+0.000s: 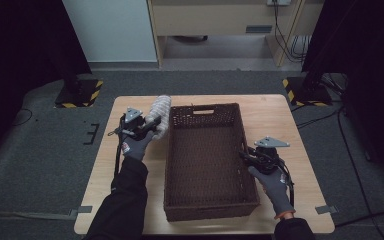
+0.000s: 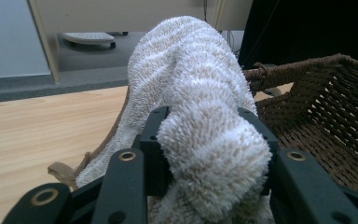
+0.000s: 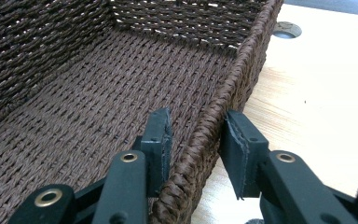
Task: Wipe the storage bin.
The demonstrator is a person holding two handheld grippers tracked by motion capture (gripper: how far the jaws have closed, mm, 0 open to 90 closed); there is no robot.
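A rolled white terry towel (image 1: pixel 160 112) is clamped in my left gripper (image 1: pixel 152 124) just outside the far left corner of a dark brown wicker basket (image 1: pixel 205 107). In the left gripper view both pads squeeze the towel (image 2: pixel 200 93), and the basket's wall (image 2: pixel 326 102) stands close on the right. My right gripper (image 1: pixel 245 156) sits at the basket's right wall, about midway along it. In the right gripper view its jaws straddle the braided rim (image 3: pixel 214 116), one pad inside and one outside, pressed against the wall. The basket holds nothing.
The basket stands on a light wooden table (image 1: pixel 130 200), with bare wood to its left and right. A cable hole (image 3: pixel 286 29) lies past the basket's far corner. Two hazard-striped stand bases (image 1: pixel 80 95) rest on the grey floor beyond the table.
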